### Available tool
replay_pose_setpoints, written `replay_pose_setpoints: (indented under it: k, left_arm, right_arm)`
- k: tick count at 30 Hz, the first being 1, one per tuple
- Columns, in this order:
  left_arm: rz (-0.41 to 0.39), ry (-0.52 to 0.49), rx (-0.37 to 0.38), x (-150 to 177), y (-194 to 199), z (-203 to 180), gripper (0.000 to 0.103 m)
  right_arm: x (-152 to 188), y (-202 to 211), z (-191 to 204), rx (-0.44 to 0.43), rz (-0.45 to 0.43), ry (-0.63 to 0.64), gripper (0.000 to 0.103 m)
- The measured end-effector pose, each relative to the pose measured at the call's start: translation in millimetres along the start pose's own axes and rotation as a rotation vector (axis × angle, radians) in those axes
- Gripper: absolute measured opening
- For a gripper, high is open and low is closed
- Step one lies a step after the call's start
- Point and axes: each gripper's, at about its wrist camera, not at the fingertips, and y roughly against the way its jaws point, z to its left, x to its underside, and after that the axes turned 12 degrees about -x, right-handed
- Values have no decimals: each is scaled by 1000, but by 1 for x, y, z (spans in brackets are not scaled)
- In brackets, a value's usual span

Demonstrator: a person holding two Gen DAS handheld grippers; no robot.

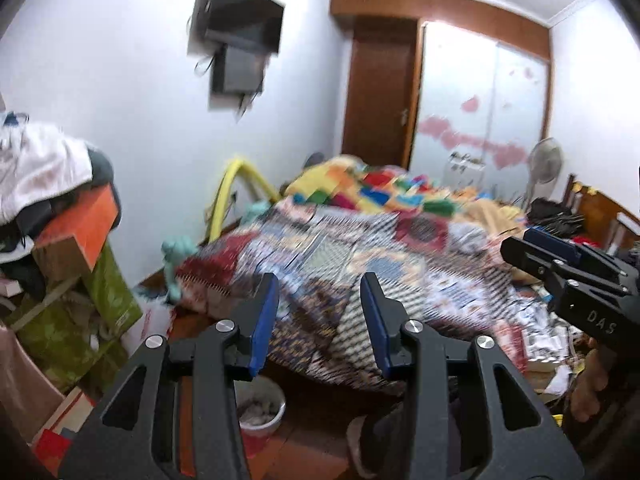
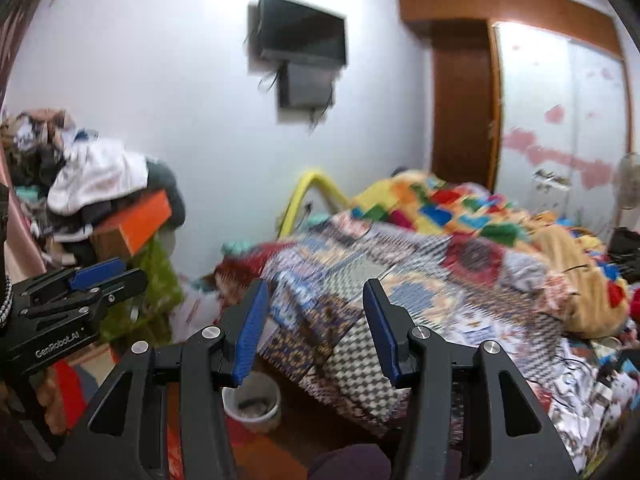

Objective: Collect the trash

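Note:
My left gripper (image 1: 320,320) is open and empty, held above the floor at the foot of a bed. My right gripper (image 2: 314,324) is also open and empty, beside it; it shows at the right edge of the left wrist view (image 1: 560,256), and the left gripper shows at the left edge of the right wrist view (image 2: 92,276). A white bin (image 1: 262,404) with crumpled scraps inside stands on the floor below the bed's corner; it also shows in the right wrist view (image 2: 254,404). Papers and scraps (image 1: 548,344) lie scattered on the bed's near right side. Both views are blurred.
A bed with patterned quilts (image 1: 360,240) fills the middle. A pile of clothes and boxes (image 1: 60,208) stands at the left. A wall television (image 1: 240,28), a wooden door (image 1: 380,92), a wardrobe (image 1: 480,100) and a fan (image 1: 544,164) are behind.

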Motion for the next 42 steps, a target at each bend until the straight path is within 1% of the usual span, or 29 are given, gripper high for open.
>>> replay_pose_setpoints:
  k: [1, 3, 5, 6, 7, 8, 9, 10, 11, 12, 14, 15, 16, 20, 30, 42]
  left_arm:
    - [-24, -2, 13, 0, 12, -3, 43]
    - [-62, -4, 30, 2, 33, -8, 49]
    - [-95, -7, 45, 7, 50, -15, 52]
    - [-107, -12, 48, 9, 58, -17, 56]
    - [-116, -19, 48, 12, 64, -20, 58]
    - [-124, -25, 47, 15, 70, -23, 66]
    - [-129, -29, 49, 19, 75, -25, 75]
    - [-132, -30, 49, 22, 79, -26, 81]
    - [-134, -28, 43, 25, 82, -27, 90]
    - [-139, -25, 34, 28, 86, -28, 94]
    - [-145, -25, 19, 32, 92, -27, 95]
    - [-146, -23, 16, 34, 95, -27, 95]
    - [-143, -20, 19, 36, 95, -25, 96]
    - [-130, -13, 18, 42, 98, -22, 96]
    - [-109, 9, 30, 49, 98, -19, 97]
    - [-88, 22, 40, 53, 94, -18, 97]
  right_arm:
    - [1, 14, 4, 20, -31, 1, 46]
    - [4, 34, 9, 53, -76, 2, 46]
    - [9, 52, 15, 82, -112, -3, 48]
    - [13, 59, 19, 94, -126, -11, 55]
    - [15, 64, 21, 99, -133, -15, 65]
    - [19, 69, 23, 106, -139, -20, 69]
    - [22, 75, 25, 113, -147, -25, 76]
    - [24, 78, 27, 118, -153, -27, 81]
    - [26, 80, 29, 124, -158, -26, 83]
    - [27, 82, 31, 139, -160, -24, 86]
    - [31, 85, 34, 166, -162, -30, 95]
    - [34, 90, 34, 178, -167, -42, 101]
    - [37, 95, 34, 185, -171, -50, 103]
    - [42, 96, 33, 209, -162, -73, 103]
    - [53, 99, 27, 209, -133, -102, 103]
    - [55, 105, 21, 213, -126, -116, 103]
